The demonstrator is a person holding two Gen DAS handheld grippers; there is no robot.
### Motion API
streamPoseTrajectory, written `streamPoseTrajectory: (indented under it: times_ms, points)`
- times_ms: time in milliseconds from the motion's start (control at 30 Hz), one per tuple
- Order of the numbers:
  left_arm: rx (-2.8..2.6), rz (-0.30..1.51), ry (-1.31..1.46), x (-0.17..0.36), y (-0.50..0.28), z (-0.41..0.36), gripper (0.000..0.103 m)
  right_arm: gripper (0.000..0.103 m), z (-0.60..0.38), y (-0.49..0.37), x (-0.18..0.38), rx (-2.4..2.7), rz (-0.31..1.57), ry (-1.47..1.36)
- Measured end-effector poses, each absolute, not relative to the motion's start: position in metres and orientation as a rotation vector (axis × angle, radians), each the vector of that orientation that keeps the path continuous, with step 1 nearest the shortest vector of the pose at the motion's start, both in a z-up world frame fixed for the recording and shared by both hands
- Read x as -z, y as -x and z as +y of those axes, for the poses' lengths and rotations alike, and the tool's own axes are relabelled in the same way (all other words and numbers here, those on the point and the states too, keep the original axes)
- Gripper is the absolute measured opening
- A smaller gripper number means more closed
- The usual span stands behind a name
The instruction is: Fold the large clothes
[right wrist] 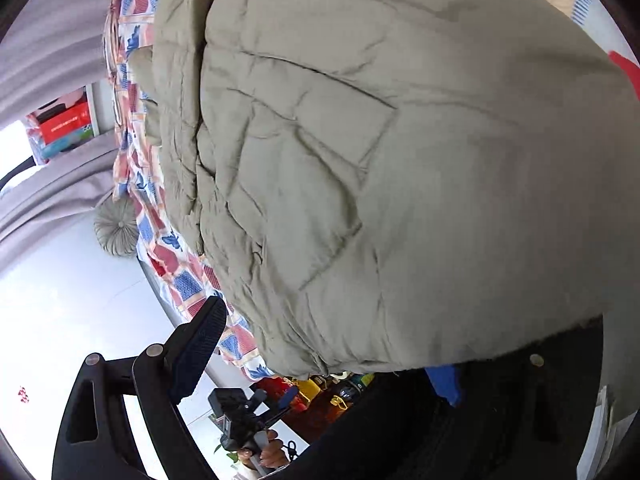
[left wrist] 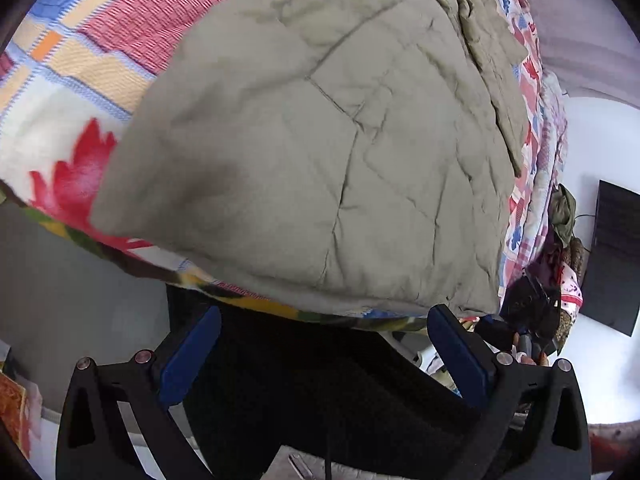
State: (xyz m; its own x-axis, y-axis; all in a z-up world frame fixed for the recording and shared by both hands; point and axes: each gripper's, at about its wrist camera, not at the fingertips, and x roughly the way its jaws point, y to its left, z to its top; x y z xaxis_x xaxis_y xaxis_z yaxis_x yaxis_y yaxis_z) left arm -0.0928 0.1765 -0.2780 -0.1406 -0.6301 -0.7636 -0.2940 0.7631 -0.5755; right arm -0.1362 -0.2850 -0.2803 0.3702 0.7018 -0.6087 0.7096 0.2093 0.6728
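Khaki quilted coat (left wrist: 320, 152) lies spread on the patterned blanket (left wrist: 80, 92) of the bed, hem at the near edge; left claw (left wrist: 324, 360) and right claw (right wrist: 320, 356) both hover spread (nothing pinched); grab both hem corners evenly before folding

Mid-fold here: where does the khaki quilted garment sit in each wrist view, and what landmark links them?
Left wrist: the khaki quilted garment fills the centre and upper right, its hem just above the open jaws.
Right wrist: the garment fills the centre and right, hem overhanging the right-hand jaw.
Shared landmark: the patchwork blanket under it.
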Motion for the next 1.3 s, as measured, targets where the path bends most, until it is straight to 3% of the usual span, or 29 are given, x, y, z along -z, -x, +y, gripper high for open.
streamPoseTrajectory:
  times_ms: [167, 267, 400, 467, 533, 600, 733, 767, 867, 1300]
  points:
    - [0.328, 1.705, 0.741, 0.288, 0.082, 0.156, 0.103, 0.092, -0.284, 0.135, 0.285, 0.015, 1.379, -1.474]
    - [0.296, 1.697, 0.740, 0.289, 0.077, 0.149, 0.097, 0.092, -0.284, 0.135, 0.288, 0.018, 1.394, -1.463]
    - [0.272, 1.684, 0.706, 0.285, 0.069, 0.145, 0.069, 0.092, -0.285, 0.134, 0.291, 0.025, 1.403, -1.456]
    - [0.275, 1.688, 0.684, 0.284, 0.064, 0.142, 0.036, 0.092, -0.284, 0.133, 0.292, 0.030, 1.401, -1.457]
    - [0.287, 1.683, 0.674, 0.280, 0.060, 0.142, 0.022, 0.092, -0.284, 0.133, 0.292, 0.036, 1.403, -1.454]
    - [0.307, 1.662, 0.649, 0.272, 0.055, 0.141, 0.016, 0.086, -0.285, 0.134, 0.291, 0.062, 1.407, -1.439]
    - [0.345, 1.624, 0.591, 0.253, 0.045, 0.139, 0.014, 0.027, -0.292, 0.136, 0.290, 0.114, 1.420, -1.407]
    - [0.348, 1.616, 0.581, 0.248, 0.043, 0.138, 0.014, 0.019, -0.293, 0.137, 0.288, 0.118, 1.414, -1.402]
    - [0.359, 1.580, 0.557, 0.230, 0.034, 0.137, 0.014, 0.012, -0.296, 0.135, 0.281, 0.112, 1.398, -1.361]
    - [0.440, 1.253, 0.387, 0.121, -0.068, 0.118, 0.014, 0.008, -0.305, 0.040, 0.173, 0.025, 1.264, -0.896]
